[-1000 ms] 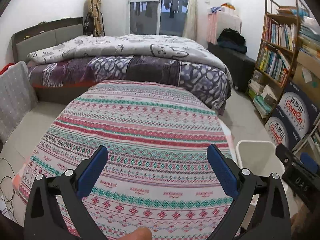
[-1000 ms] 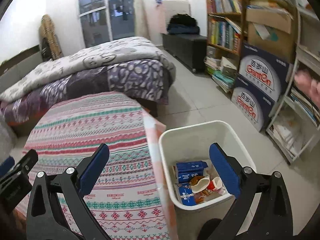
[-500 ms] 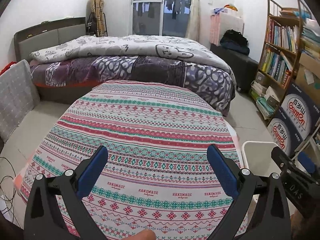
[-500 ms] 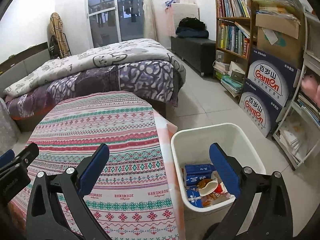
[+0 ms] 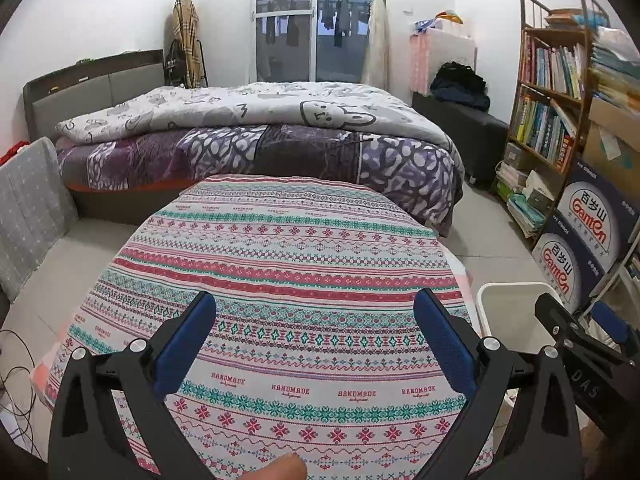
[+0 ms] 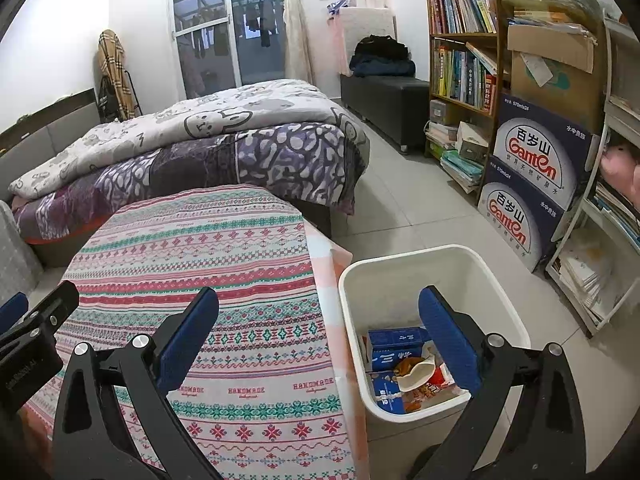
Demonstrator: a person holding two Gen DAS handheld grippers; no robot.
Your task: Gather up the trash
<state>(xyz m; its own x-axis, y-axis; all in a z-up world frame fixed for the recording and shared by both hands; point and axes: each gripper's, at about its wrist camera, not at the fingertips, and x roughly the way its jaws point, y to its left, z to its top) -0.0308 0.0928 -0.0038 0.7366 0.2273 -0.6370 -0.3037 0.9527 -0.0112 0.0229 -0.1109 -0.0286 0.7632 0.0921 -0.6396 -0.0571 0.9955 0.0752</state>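
Observation:
A white bin (image 6: 436, 276) stands on the floor right of the table; its rim (image 5: 516, 292) also shows in the left wrist view. Inside lie blue cartons (image 6: 396, 346) and crumpled wrappers (image 6: 418, 372). The round table wears a patterned cloth (image 5: 280, 292), also seen in the right wrist view (image 6: 208, 256), with nothing lying on it. My left gripper (image 5: 316, 344) hangs open over the cloth, empty. My right gripper (image 6: 320, 344) is open and empty, straddling the table edge and the bin. Each gripper shows at the other view's edge.
A bed (image 5: 256, 132) with quilts stands behind the table. Bookshelves (image 6: 464, 40) and stacked water cartons (image 6: 532, 176) line the right wall. A dark bench (image 6: 384, 92) sits by the curtain. Cables (image 5: 12, 384) trail on the floor at left. Tiled floor (image 6: 404, 200) lies between bed and shelves.
Both grippers have risen and drawn back a little, so the table and bin sit lower and smaller in view. Both stay open and empty.

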